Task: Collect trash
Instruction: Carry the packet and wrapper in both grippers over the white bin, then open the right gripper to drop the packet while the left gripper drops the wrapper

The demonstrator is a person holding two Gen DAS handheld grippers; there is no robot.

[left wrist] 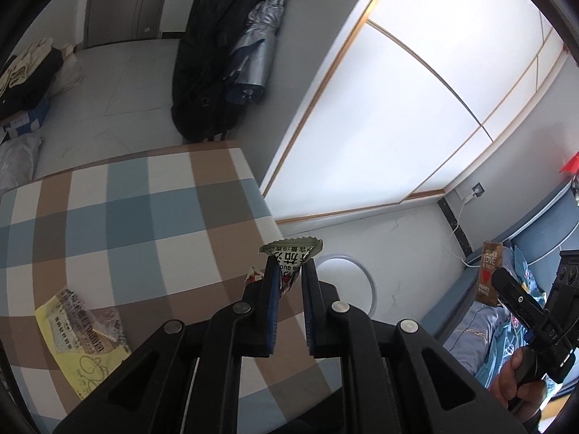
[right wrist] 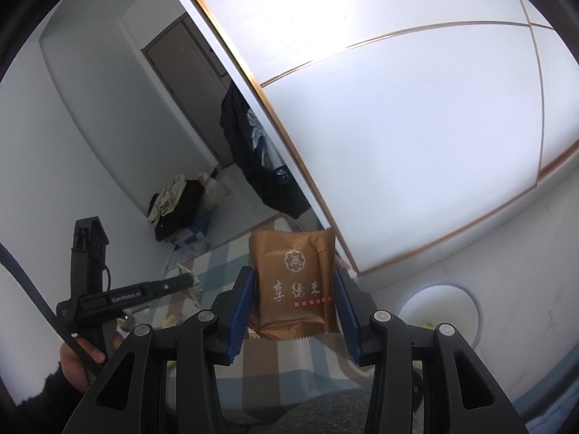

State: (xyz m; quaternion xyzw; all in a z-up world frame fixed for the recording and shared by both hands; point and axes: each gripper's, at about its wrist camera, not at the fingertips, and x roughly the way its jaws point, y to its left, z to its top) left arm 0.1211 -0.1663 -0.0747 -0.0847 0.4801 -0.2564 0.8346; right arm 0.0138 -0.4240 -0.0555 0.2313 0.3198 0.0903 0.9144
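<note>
My left gripper is shut on a crumpled green-white snack wrapper, held above the edge of a checked table. My right gripper is shut on a brown snack packet with white characters, held upright in the air. The brown packet also shows in the left wrist view, with the right gripper behind it. A white round bin stands on the floor beside the table; it also shows in the right wrist view. A yellow wrapper lies on the table at the left.
A white sliding wardrobe runs along the right. A black coat and a folded silver umbrella hang past the table's far end. Clothes and boxes pile on the floor at the left. A bed with blue bedding is at the right.
</note>
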